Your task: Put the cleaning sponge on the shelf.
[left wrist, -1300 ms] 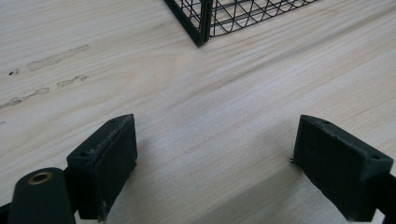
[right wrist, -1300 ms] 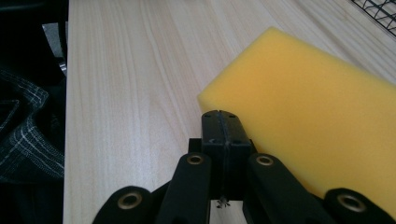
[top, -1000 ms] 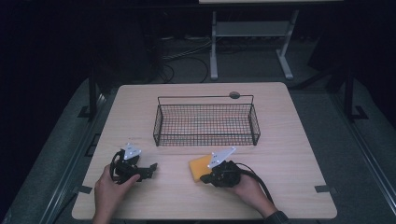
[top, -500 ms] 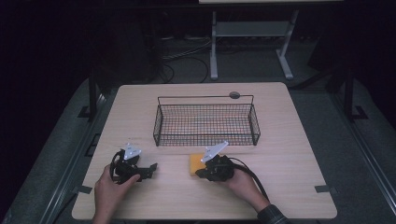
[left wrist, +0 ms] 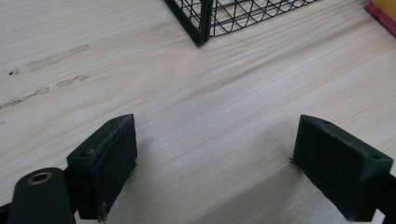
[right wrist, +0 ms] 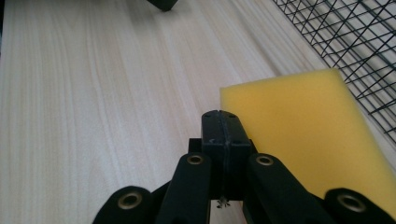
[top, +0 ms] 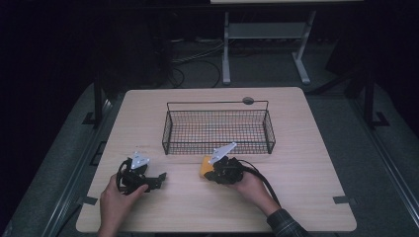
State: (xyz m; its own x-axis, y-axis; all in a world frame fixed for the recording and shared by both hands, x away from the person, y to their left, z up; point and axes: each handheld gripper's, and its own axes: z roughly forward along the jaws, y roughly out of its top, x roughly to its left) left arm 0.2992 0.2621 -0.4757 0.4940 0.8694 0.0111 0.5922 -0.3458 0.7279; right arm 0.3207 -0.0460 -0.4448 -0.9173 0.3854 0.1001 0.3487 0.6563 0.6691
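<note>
A yellow sponge (top: 203,165) lies flat on the table just in front of the wire basket (top: 217,147). My right gripper (top: 208,174) is low at the sponge's near edge and points left. In the right gripper view its jaws (right wrist: 225,126) are pressed together with nothing between them, and the sponge (right wrist: 303,126) lies alongside on the right. My left gripper (top: 158,178) rests at the front left of the table. Its jaws (left wrist: 215,163) stand wide open over bare wood.
The black wire basket (left wrist: 201,23) stands empty in the middle of the wooden table (top: 306,148), close behind the sponge. A small dark disc (top: 248,100) sits behind the basket. A sponge corner (left wrist: 380,11) shows at the left gripper view's top right.
My right hand and gripper have shifted a little toward the basket, and the sponge sits slightly nearer to it. The left gripper has stayed put.
</note>
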